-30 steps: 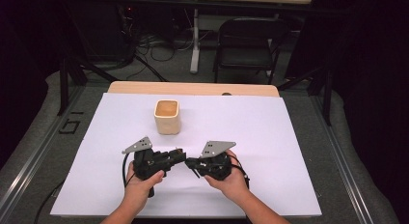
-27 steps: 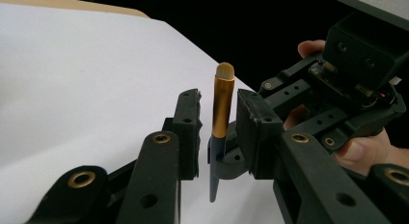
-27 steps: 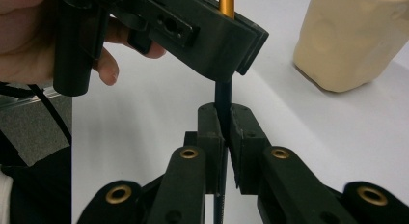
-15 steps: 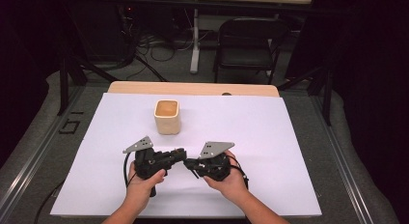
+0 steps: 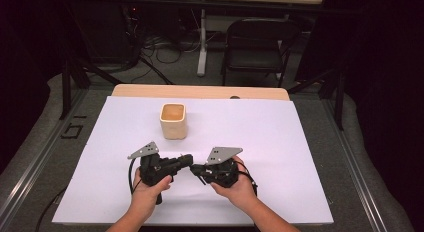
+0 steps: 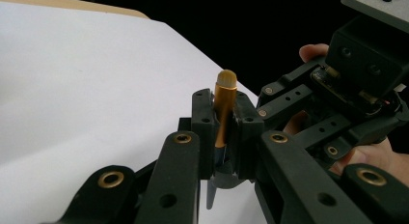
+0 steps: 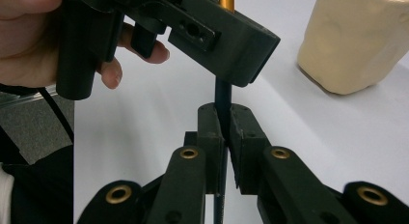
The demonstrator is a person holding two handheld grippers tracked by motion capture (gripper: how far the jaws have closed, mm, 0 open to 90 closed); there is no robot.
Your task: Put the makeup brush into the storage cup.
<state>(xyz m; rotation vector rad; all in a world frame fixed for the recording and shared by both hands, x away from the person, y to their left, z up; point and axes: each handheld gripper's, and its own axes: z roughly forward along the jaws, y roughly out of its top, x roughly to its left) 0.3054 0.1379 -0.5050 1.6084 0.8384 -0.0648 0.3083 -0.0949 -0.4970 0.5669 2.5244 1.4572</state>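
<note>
Both forearms come in from the near edge of the table and angle inward, so the left gripper (image 5: 186, 161) and the right gripper (image 5: 196, 169) point at each other and meet tip to tip. The left gripper's jaws have just been closing and now clamp a slim stick. The right gripper's jaws are pressed together on its dark end.

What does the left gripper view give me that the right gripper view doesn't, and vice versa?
Left gripper view: the slim tool with its gold barrel and tan tip, pinched in the left claw, whose jaws have just been closing on it. Right gripper view: its dark shaft clamped in the right claw, and the cream cup beyond. Both: the tool held by both claws, over the white sheet.
</note>
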